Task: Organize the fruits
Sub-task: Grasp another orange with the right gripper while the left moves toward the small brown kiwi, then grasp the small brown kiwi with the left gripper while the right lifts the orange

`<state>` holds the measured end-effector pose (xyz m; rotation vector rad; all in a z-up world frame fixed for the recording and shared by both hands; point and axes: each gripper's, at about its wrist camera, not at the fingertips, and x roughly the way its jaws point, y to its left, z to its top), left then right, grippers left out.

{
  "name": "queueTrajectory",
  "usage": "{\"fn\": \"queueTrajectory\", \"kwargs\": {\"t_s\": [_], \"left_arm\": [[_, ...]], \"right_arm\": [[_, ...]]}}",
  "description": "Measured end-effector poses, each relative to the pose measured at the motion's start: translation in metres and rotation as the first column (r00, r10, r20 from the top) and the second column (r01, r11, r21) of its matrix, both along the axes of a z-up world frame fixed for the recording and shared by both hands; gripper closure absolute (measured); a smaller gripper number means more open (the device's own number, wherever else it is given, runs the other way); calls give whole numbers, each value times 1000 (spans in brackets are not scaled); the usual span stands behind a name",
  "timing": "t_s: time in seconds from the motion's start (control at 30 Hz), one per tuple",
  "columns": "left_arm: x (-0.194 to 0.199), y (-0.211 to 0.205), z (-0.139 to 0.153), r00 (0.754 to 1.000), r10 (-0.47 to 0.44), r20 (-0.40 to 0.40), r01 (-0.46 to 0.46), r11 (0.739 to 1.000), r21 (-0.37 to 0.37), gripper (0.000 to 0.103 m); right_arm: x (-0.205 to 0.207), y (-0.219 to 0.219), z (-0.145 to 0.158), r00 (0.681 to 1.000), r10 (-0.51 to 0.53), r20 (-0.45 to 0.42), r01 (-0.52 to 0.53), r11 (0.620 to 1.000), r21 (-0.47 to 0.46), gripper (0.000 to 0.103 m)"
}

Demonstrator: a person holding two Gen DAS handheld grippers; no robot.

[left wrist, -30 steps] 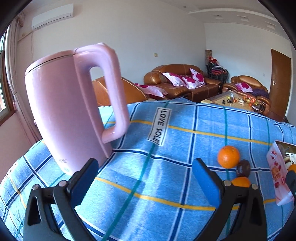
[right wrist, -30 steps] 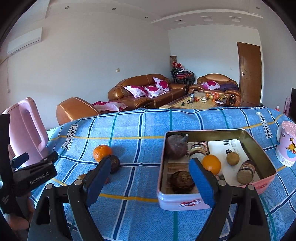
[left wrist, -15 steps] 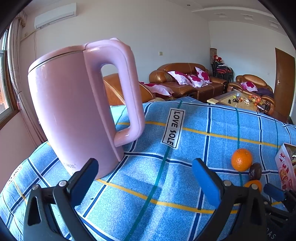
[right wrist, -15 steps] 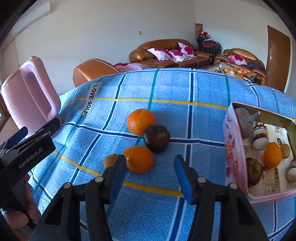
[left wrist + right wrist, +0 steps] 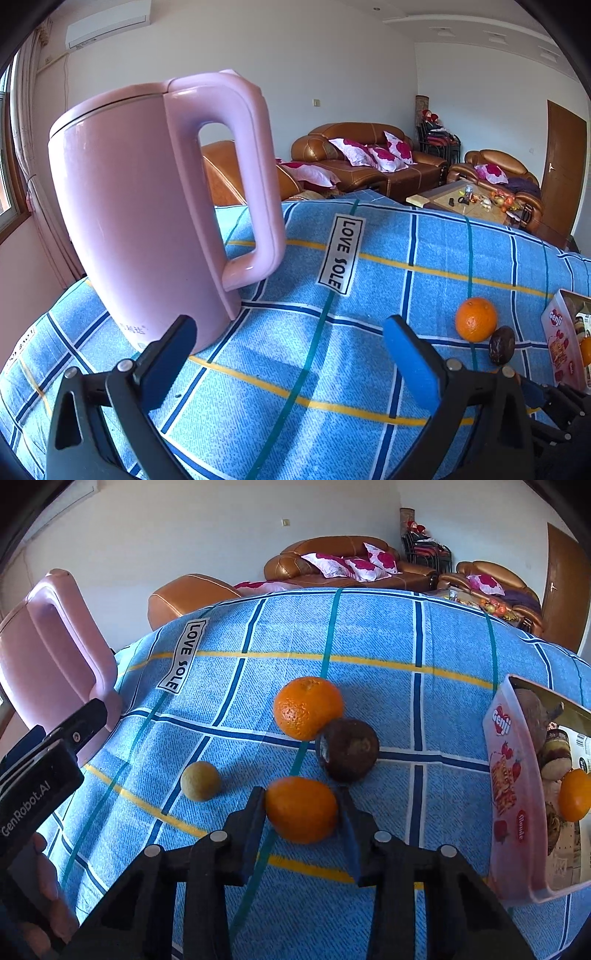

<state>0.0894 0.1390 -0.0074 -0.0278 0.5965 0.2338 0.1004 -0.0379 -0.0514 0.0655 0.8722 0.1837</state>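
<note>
Right gripper (image 5: pixel 301 806) at the near edge of the blue checked cloth (image 5: pixel 369 635), jaws just closed in onto a small orange (image 5: pixel 301 808), pads against both its sides. Just beyond, a yellowish round fruit (image 5: pixel 200 785), a dark brown fruit (image 5: pixel 349 749) and a bigger orange (image 5: pixel 308 707), these two touching. Pink tin (image 5: pixel 513 771) to the right, more fruit inside. Left gripper (image 5: pixel 295 354) wide open, empty, beside the pink kettle (image 5: pixel 147 221). Farther back, brown sofas (image 5: pixel 362 158).

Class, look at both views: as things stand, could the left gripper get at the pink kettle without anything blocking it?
Probably yes. The left gripper is open, the pink kettle stands just beyond its left finger, and only bare tablecloth lies between them.
</note>
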Motion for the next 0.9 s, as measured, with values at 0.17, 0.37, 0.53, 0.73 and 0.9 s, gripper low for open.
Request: {"fn": "queueTrajectory", "kwargs": {"t_s": [0.17,0.37,0.53,0.73,0.9], "left_arm": [[-2,-9,-2,993,-117,-6,116,991,-66,1],[4,-43,-12,956,-283,-77,280,959,-54,14],[19,-68,-28,926,-330,-185,332,943,-21,29],[35,-77,-43,888,-360,-286,356,932,-69,61],[34,-75,-40,888,-372,-269,358,928,-104,75]], "right_arm": [[-26,-21,15,996,-22,87,17,998,53,64],[-58,-40,36,962,-106,250,101,994,34,64],[-60,-46,41,956,-117,270,113,993,30,63],[-57,-43,39,959,-107,262,103,994,30,63],[-55,-40,38,962,-100,255,97,995,24,63]]}}
